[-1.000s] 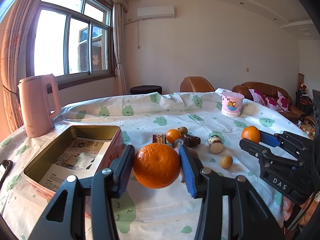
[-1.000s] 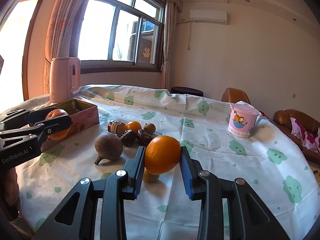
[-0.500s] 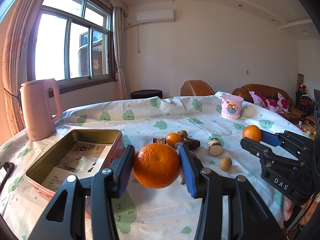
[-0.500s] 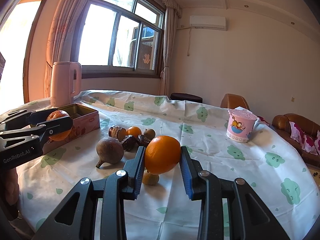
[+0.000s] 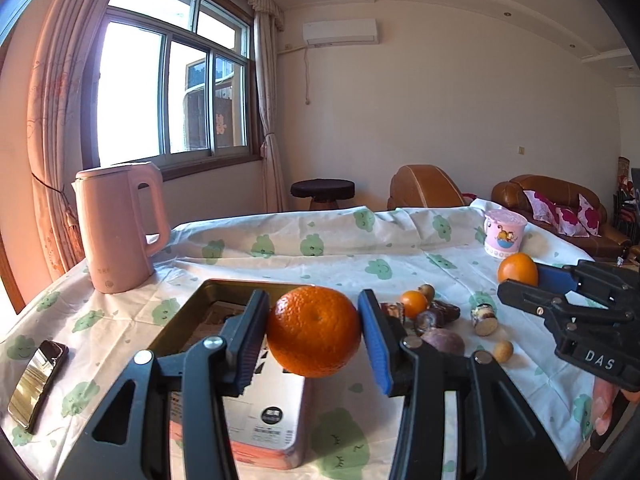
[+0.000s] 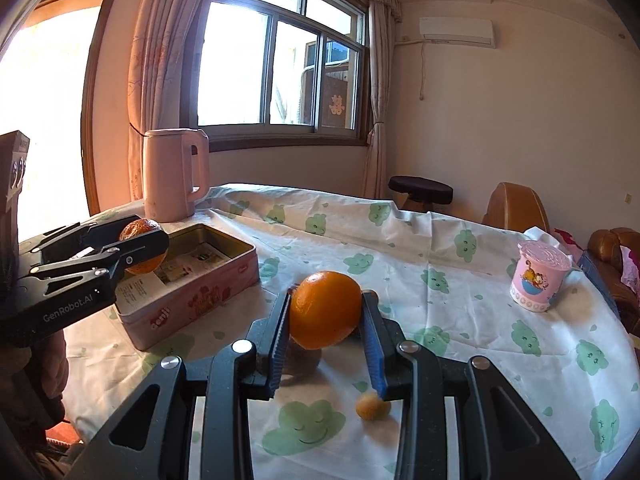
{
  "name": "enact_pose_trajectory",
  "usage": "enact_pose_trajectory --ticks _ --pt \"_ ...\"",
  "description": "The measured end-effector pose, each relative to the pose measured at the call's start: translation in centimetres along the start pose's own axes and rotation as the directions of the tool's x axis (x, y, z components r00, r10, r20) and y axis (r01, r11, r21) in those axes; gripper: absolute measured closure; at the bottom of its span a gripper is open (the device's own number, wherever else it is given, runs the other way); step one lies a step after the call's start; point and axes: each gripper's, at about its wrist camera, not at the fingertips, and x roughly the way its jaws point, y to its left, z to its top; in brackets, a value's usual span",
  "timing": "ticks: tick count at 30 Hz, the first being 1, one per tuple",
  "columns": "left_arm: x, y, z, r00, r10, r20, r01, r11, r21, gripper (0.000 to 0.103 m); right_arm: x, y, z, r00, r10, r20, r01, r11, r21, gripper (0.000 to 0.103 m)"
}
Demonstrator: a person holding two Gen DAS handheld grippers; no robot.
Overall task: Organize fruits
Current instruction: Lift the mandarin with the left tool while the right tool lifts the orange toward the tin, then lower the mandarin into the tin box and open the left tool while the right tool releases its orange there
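Note:
My left gripper [image 5: 314, 330] is shut on a dimpled mandarin [image 5: 314, 330] and holds it above the near end of the open pink tin box [image 5: 188, 312]. In the right wrist view the same gripper [image 6: 138, 250] and mandarin [image 6: 144, 268] hang over the tin [image 6: 224, 268]. My right gripper [image 6: 325, 312] is shut on a smooth orange [image 6: 325, 310], held above the cloth; it also shows in the left wrist view [image 5: 518, 268]. Loose fruits lie on the table: a small orange [image 5: 414, 303], dates [image 5: 444, 312], a beet-like root [image 5: 442, 342] and a small yellow fruit [image 6: 370, 407].
A pink kettle [image 5: 116, 228] stands behind the tin at the table's left. A phone [image 5: 36, 382] lies near the left edge. A pink cartoon cup [image 6: 540, 276] stands at the right. A stool [image 5: 322, 192], chair and sofa [image 5: 560, 208] are beyond the table.
Both grippers have moved left with their fruits. The left gripper with the mandarin now hangs over the tin; the right gripper has come closer to the tin and the fruit pile.

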Motion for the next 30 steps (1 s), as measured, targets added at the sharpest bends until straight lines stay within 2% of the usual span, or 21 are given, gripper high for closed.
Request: enact_pose_trajectory --ticks 7,12,20,30 --pt "3.7 5.5 0.9 0.992 0.039 -0.119 -0.047 0.997 -0.065 0.055 2.9 3.5 3.9 0.996 0.087 -0.034 -0.088 0.996 -0.029 0.067" --pt "5.9 7.9 0.8 0.982 0.051 -0.183 -0.067 0.995 -0.08 0.055 5.7 5.8 5.3 0.989 0.128 -0.073 -0.132 0.99 -0.053 0.067" --pt "8.3 9.7 0.8 0.967 0.075 -0.242 -0.09 0.994 -0.055 0.055 10.3 8.6 6.1 0.981 0.141 -0.133 -0.154 0.984 -0.088 0.067" --pt "9.4 10.4 0.4 0.958 0.087 -0.272 -0.1 0.994 -0.036 0.055 13.2 10.6 5.6 0.971 0.15 -0.188 -0.172 0.98 -0.104 0.067"
